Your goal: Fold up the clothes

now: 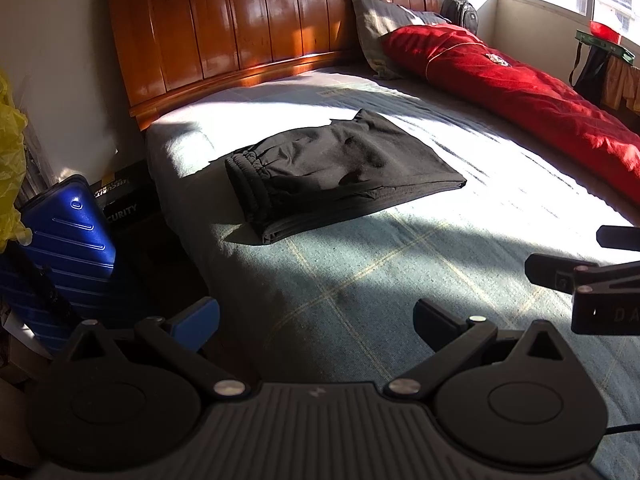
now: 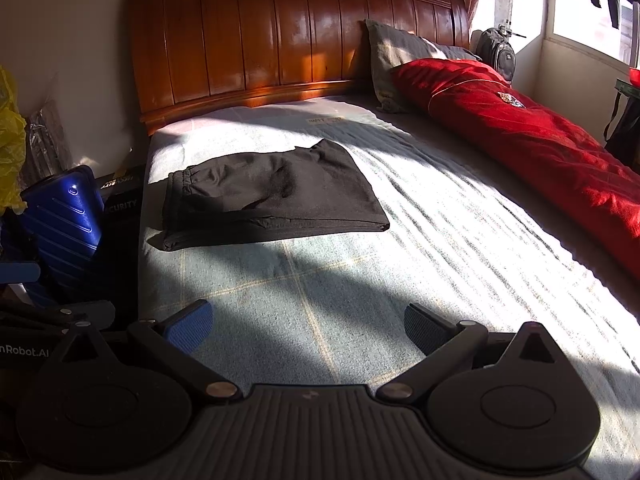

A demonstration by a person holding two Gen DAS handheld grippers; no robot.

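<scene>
A black garment [image 1: 336, 176] with an elastic waistband lies folded into a flat rectangle on the grey-green bed cover [image 1: 360, 292], near the bed's left edge. The right wrist view shows the same folded garment [image 2: 272, 196] farther left. My left gripper [image 1: 316, 320] hovers open over the cover, well short of the garment, with nothing between its fingers. My right gripper [image 2: 308, 330] is open and empty too, also back from the garment. The right gripper's fingers [image 1: 560, 272] show at the right edge of the left wrist view.
A wooden headboard [image 1: 260, 32] stands at the far end. A red quilt [image 1: 520, 88] and a grey pillow [image 1: 380, 28] lie along the bed's right side. A blue suitcase [image 1: 68, 240] and black boxes [image 1: 124, 200] stand on the floor left of the bed.
</scene>
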